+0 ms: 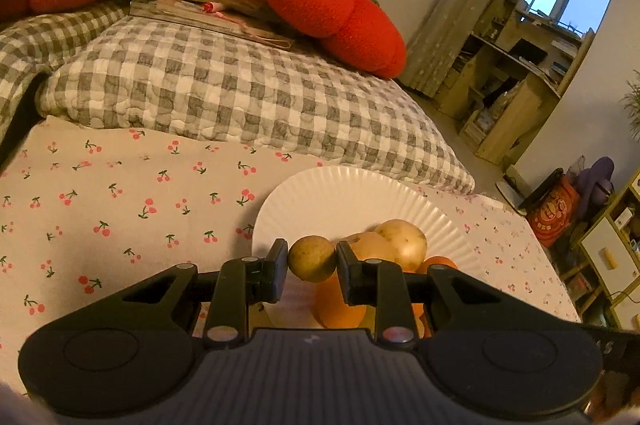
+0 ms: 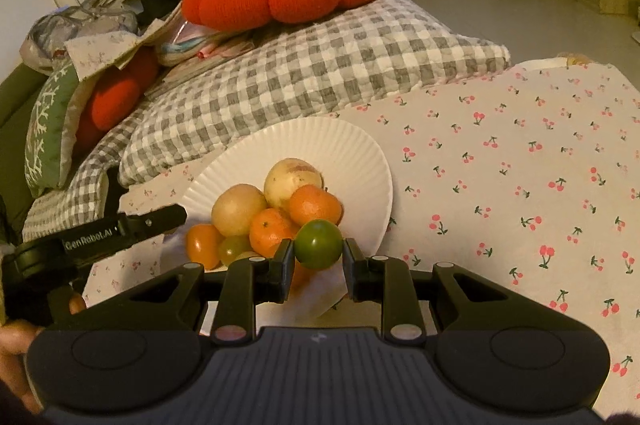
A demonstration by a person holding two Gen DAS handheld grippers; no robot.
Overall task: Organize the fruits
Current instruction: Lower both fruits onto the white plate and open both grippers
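Left tool [image 1: 312, 259] clamped on a brownish round fruit [image 1: 312, 257]; right tool [image 2: 319, 245] clamped on a green fruit [image 2: 319, 244]. Both held over a white paper plate [image 2: 356, 149] piled with oranges [image 2: 315, 204] and pale fruit [image 2: 293, 177]. Cherry-print cloth [image 2: 520, 165] beneath, checked pillow [image 2: 320, 65] behind.

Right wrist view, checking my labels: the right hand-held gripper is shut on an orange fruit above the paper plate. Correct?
Not quite. The right wrist view shows the right hand-held gripper shut on a green fruit, not an orange one, above the paper plate.
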